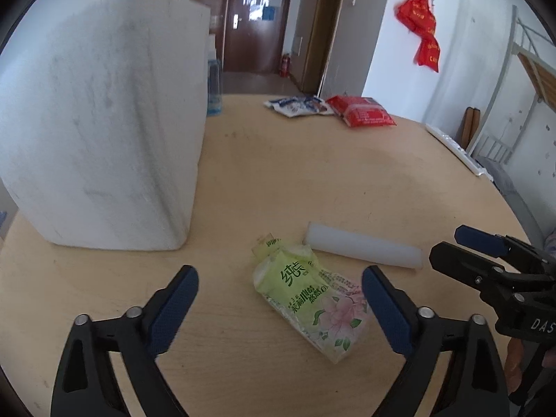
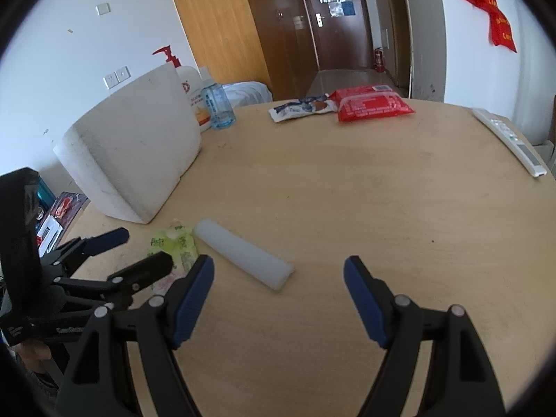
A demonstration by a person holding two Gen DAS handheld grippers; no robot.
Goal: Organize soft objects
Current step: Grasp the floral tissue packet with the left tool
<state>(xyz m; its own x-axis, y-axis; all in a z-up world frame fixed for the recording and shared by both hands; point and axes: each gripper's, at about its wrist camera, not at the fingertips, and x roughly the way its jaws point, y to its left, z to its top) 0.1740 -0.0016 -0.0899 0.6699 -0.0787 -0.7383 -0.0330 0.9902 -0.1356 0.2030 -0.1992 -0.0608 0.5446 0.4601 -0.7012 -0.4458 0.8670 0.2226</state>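
A green tissue pack [image 1: 311, 295] lies on the wooden table [image 1: 312, 180], between the open jaws of my left gripper [image 1: 279, 286], which is empty. A white foam cylinder [image 1: 363, 249] lies just beyond it. A big white foam block [image 1: 100, 121] stands at the left. My right gripper [image 2: 278, 274] is open and empty, with the cylinder [image 2: 243, 259] just ahead and left of it. The tissue pack [image 2: 173, 243] sits to its left, partly hidden by the left gripper [image 2: 139, 253]. The right gripper also shows in the left wrist view [image 1: 451, 248].
A red packet [image 1: 361, 110] and a blue-white packet [image 1: 297, 105] lie at the table's far edge. A remote [image 2: 509, 140] lies at the right edge. A clear bottle [image 2: 217, 102] and a pump bottle [image 2: 189, 87] stand behind the foam block [image 2: 135, 153].
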